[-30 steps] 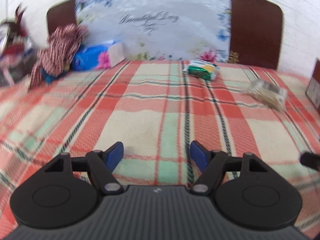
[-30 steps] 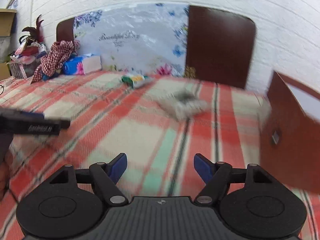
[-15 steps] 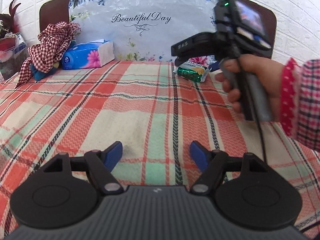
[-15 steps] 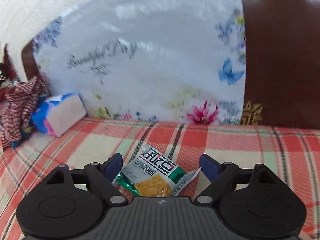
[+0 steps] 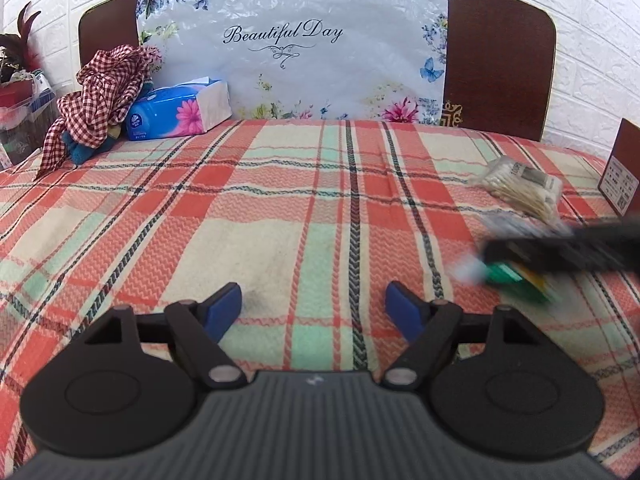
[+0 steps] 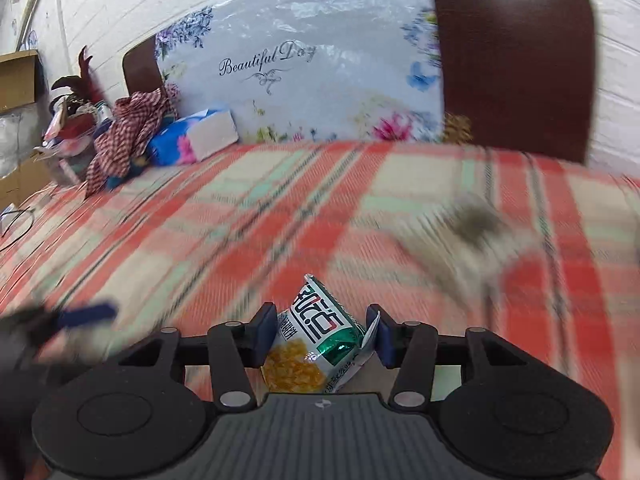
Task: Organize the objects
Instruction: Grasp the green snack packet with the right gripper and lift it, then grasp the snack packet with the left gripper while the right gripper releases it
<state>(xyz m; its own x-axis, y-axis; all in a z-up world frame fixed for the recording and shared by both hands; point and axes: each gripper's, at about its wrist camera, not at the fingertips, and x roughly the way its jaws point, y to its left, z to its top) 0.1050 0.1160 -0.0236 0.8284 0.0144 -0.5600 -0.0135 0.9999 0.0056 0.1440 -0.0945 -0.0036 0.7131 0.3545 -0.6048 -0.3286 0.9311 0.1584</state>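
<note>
My right gripper (image 6: 322,334) is shut on a green and white snack packet (image 6: 320,340) and holds it above the plaid bedspread (image 6: 248,232). In the left wrist view the same gripper (image 5: 560,252) shows blurred at the right with the green packet (image 5: 516,280) under it. My left gripper (image 5: 316,308) is open and empty, low over the middle of the bedspread (image 5: 280,200). A clear bag of cotton swabs (image 5: 520,188) lies at the right, blurred in the right wrist view (image 6: 468,232).
A blue tissue box (image 5: 180,112) and a red checked cloth (image 5: 104,92) lie at the back left by the floral headboard (image 5: 296,52). A brown box (image 5: 624,172) stands at the right edge. Clutter (image 6: 76,120) sits off the bed's left side.
My right gripper closed on the snack packet by the headboard and carried it back toward the near right of the bed. The left gripper stayed open and almost still.
</note>
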